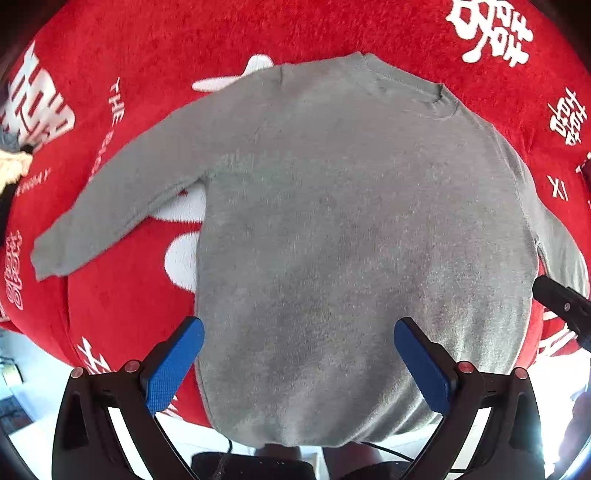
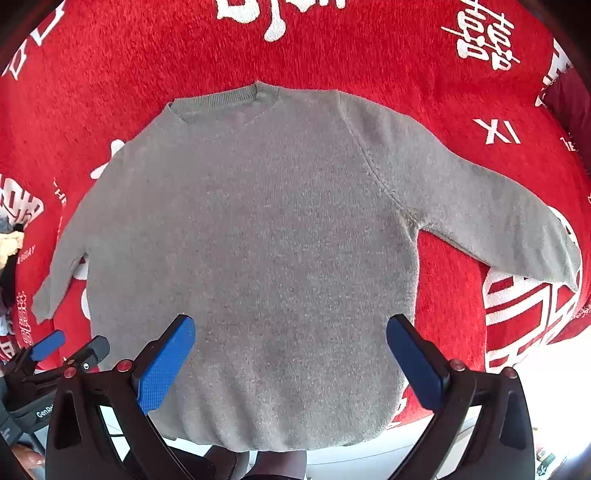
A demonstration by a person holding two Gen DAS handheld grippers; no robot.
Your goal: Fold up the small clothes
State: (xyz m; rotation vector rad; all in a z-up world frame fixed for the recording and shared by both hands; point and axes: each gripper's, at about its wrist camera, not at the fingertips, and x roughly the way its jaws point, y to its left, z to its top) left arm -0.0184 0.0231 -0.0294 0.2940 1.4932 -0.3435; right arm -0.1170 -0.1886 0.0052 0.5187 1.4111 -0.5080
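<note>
Left gripper (image 1: 298,334) nearest lens, jaws spread wide, holding nothing, poised above hem. Right gripper (image 2: 290,332) likewise, jaws apart, empty. Grey sweater (image 2: 251,236) flat on red blanket (image 2: 369,44), neckline far side, both sleeves splayed outward. No fold yet; sleeves and body all left to do. Legible on blanket: "XI" (image 2: 496,131), white double-happiness characters (image 1: 489,31). Small pile of other clothes (image 1: 13,162) at left edge.

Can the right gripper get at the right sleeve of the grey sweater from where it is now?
Probably yes. The right gripper is open above the hem, and the right sleeve of the grey sweater lies spread flat on the red blanket off to its right, with nothing on it or between them.
</note>
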